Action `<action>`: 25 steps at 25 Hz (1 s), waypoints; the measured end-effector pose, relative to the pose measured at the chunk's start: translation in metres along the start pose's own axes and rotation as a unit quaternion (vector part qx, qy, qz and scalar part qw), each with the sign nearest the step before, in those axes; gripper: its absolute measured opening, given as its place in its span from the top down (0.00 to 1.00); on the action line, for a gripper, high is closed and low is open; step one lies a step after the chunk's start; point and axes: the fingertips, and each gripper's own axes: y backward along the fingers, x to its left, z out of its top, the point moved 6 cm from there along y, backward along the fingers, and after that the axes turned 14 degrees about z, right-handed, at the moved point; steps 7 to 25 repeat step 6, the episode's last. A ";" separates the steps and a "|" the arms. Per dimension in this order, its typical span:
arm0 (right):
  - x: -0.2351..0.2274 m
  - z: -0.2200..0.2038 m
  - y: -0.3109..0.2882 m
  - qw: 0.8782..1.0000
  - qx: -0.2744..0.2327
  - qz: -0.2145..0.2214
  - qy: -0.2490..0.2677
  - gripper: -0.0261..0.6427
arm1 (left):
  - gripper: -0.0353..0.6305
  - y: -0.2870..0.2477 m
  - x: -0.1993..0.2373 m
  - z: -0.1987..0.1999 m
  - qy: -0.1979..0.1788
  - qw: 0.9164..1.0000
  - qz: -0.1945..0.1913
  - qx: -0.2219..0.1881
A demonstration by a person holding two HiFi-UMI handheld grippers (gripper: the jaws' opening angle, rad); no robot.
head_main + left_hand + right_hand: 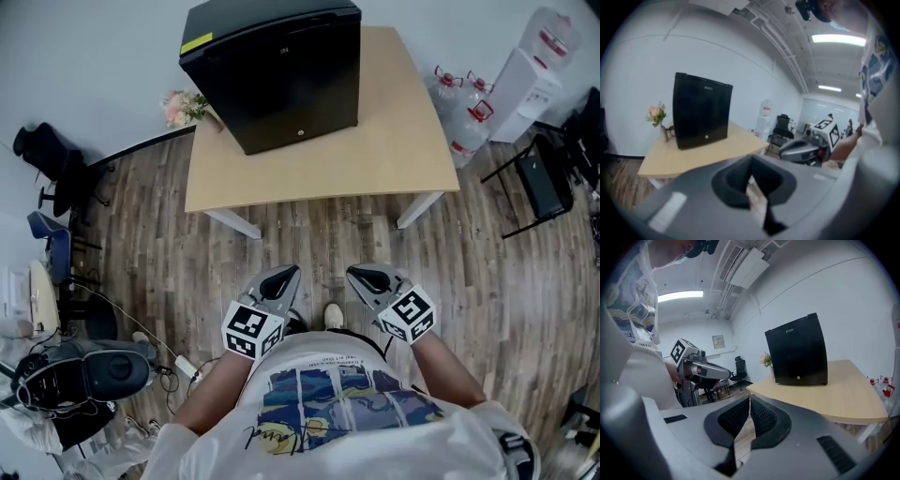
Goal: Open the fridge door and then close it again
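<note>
Close to my chest, my left gripper and right gripper are both clenched on nothing. Far ahead, the black fridge stands closed on the far left of the tabletop.

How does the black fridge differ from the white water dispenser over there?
The fridge is black, the water dispenser white. The fridge stands on the wooden table; the dispenser stands on the floor to its right. The fridge is boxy, the dispenser slimmer. Both stand by the wall.
</note>
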 end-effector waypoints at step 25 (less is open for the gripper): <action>0.014 -0.016 0.012 1.000 0.003 -0.001 -0.019 0.93 | 0.94 0.011 -0.023 0.004 -0.005 1.000 -0.014 -0.009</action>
